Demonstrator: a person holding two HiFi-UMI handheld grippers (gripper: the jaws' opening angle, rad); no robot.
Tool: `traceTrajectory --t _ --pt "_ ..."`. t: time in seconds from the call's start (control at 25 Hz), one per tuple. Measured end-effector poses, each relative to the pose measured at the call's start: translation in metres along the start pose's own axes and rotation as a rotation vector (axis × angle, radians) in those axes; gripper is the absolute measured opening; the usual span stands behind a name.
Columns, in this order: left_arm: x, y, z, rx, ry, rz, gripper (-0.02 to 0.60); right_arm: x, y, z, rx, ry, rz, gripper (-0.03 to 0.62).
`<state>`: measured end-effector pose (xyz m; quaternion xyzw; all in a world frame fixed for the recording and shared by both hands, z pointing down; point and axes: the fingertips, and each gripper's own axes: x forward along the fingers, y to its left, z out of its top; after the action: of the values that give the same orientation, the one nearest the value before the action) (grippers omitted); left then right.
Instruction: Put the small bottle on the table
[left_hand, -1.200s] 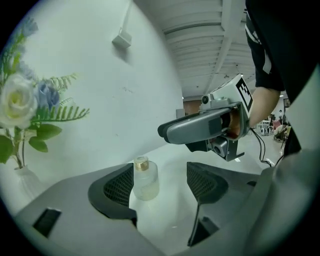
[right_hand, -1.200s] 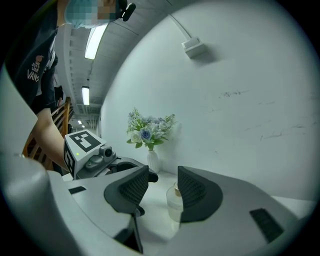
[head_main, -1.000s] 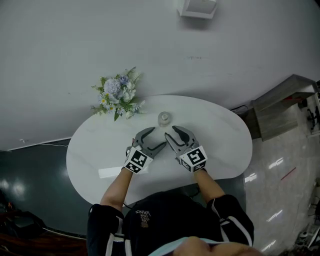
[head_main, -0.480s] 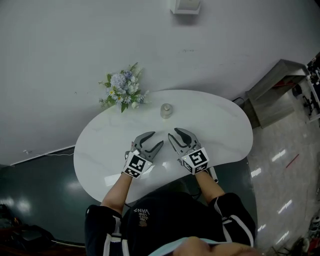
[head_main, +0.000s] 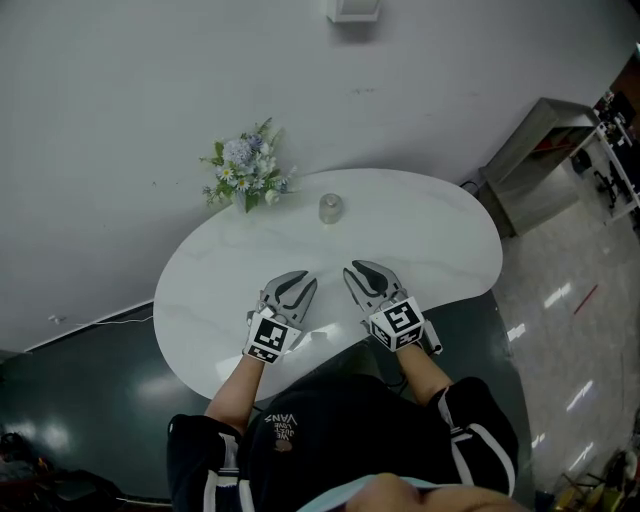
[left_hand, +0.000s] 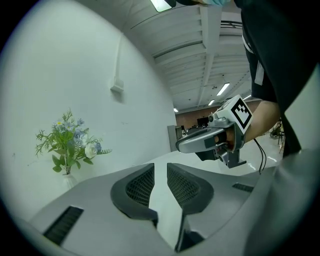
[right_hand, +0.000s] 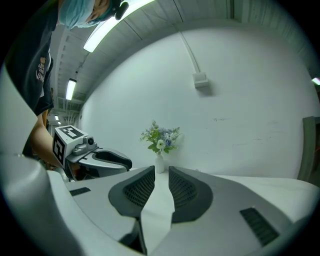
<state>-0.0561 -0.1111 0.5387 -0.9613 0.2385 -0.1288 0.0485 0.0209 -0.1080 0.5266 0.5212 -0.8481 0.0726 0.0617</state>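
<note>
Head view: bottle (head_main: 330, 208) looks like light, slick glass; grab mid-body. Left claw (head_main: 303, 286), right claw (head_main: 356, 274) closing, both empty.

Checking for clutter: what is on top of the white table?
A small bottle near the far edge, a flower vase left of it. The left gripper and right gripper, jaws closing empty, hide the tabletop beneath them.
</note>
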Motion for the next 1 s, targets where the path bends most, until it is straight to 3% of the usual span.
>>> traceTrajectory --t 1.0 --pt "-0.095 -0.012 -0.01 -0.025 -0.029 0.087 0.025 -0.07 0.027 -0.029 0.072 0.055 -0.15 0.06"
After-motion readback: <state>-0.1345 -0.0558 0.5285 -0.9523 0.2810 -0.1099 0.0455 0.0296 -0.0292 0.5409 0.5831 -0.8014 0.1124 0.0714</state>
